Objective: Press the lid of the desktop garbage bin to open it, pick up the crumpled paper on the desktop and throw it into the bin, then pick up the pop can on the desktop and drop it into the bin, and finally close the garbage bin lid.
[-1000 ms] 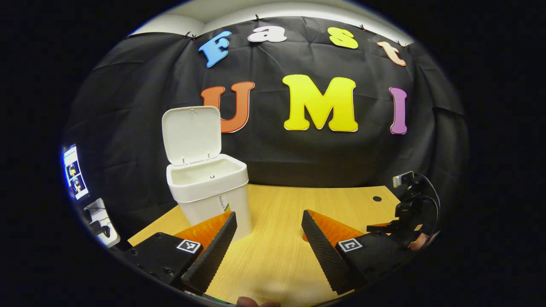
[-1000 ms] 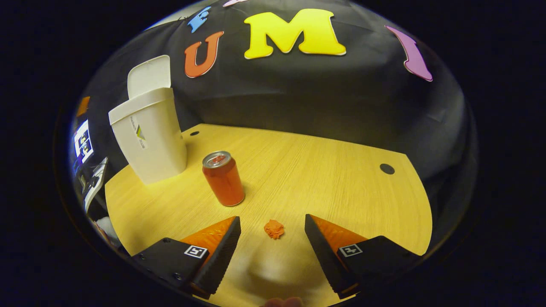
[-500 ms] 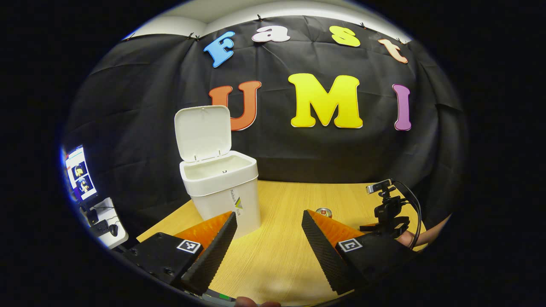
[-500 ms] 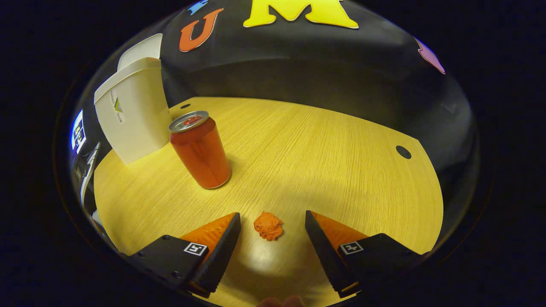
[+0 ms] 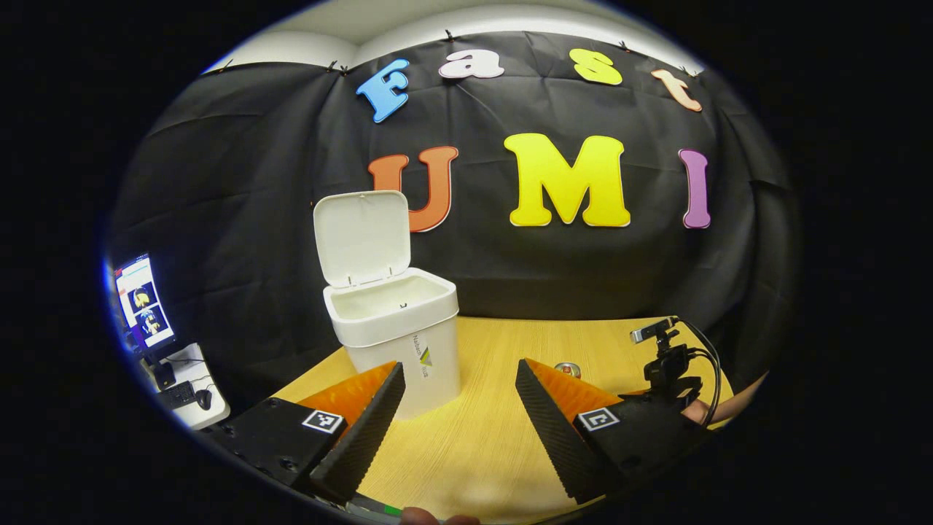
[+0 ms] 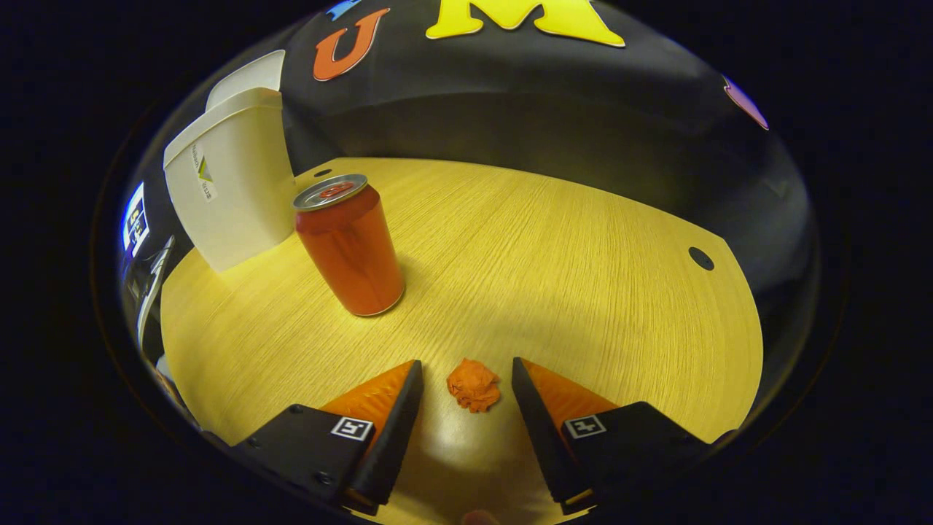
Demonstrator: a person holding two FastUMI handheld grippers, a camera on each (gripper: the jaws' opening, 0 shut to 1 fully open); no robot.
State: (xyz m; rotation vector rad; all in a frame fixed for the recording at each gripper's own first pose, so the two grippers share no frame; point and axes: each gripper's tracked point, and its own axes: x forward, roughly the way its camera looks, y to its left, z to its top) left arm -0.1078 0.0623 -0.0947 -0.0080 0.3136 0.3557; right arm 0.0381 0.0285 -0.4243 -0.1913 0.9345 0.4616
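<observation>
Bin: the white bin stands on the wooden table toward the back left, its lid tipped up and open; the inside looks bare, though the bottom is out of sight.
Bin from the right gripper view: the same bin sits at the far left, just behind the can.
Can: the red can stands upright on the table, near the bin and apart from it.
Paper: the crumpled orange paper lies on the table between the right gripper's fingers, touching neither of them as far as I can tell.
Right gripper: the right gripper is low over the table, fingers spread on either side of the paper, holding nothing.
Left gripper: the left gripper is wide open and empty, pointing at the bin's front from a little way off.
Other gripper seen from the left: the camera mount and a bit of forearm show at the right edge.
</observation>
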